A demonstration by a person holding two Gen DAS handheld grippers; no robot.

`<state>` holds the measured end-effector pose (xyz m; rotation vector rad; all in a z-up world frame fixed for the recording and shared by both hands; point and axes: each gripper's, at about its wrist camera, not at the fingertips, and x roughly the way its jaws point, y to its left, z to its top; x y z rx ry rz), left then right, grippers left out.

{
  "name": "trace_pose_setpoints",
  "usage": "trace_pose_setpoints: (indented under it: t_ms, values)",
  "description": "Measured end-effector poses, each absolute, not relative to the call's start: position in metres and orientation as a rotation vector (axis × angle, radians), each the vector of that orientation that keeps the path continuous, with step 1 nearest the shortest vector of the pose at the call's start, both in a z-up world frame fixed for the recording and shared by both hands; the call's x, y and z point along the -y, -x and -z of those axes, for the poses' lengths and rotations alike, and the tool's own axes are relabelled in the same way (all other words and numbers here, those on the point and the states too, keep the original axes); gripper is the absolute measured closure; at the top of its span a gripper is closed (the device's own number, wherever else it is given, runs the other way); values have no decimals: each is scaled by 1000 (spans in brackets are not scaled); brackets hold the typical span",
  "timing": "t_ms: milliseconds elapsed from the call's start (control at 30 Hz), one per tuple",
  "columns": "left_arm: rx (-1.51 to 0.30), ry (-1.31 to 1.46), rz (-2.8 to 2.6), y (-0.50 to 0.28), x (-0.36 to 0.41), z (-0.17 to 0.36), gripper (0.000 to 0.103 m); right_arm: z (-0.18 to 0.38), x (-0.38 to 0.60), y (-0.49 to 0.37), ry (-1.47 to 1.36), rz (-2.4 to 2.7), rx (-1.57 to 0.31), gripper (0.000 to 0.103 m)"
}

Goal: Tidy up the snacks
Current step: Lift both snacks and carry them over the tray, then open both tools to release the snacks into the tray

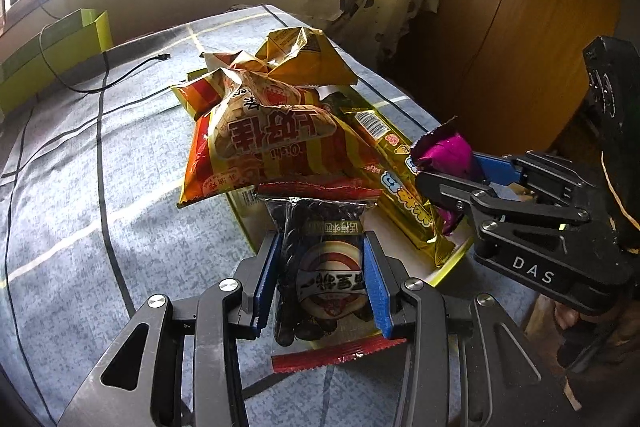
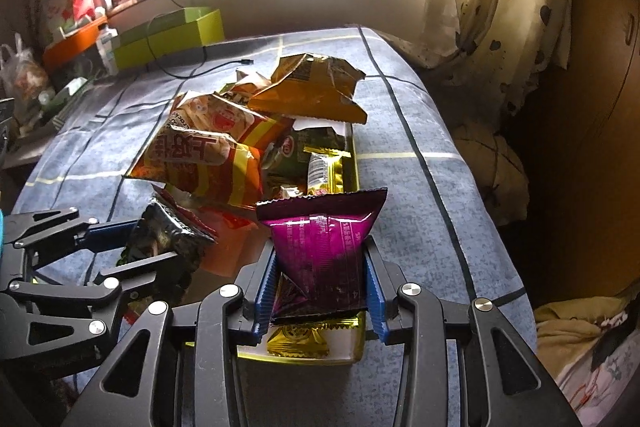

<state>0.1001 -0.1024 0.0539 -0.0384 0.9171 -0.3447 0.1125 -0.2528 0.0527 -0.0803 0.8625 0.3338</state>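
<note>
The left gripper [image 1: 320, 291] has its jaws squeezed on a dark seed packet [image 1: 320, 267], the right gripper [image 2: 320, 291] on a purple packet [image 2: 324, 247], both over the snack tray [image 2: 354, 155]; they look light, crinkly, slippery, so holding the middle seems best.

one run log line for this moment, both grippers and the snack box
left gripper: shut on dark packet | right gripper: shut on purple packet | yellow box: piled with snacks

Two close claw-mounted views angled down, sharing the snack tray [image 1: 448, 269].
</note>
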Motion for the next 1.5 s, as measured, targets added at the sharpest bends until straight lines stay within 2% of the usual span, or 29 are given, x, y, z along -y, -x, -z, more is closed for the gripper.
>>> trace_pose_setpoints:
  t_ms: [533, 767, 1000, 1300, 1500]
  values:
    - [-921, 29, 342, -99, 104, -56, 57, -57, 255, -106, 48, -328, -836, 55]
    - [-922, 34, 351, -98, 106, -57, 46, -58, 255, -102, 42, -315, -832, 49]
    - [-908, 33, 342, -94, 104, -61, 45, -61, 254, -97, 34, -303, -823, 46]
    - [-895, 32, 333, -87, 102, -65, 45, -67, 258, -88, 11, -271, -800, 36]
    - [-872, 39, 312, -77, 98, -72, 44, -72, 258, -78, -4, -254, -788, 35]
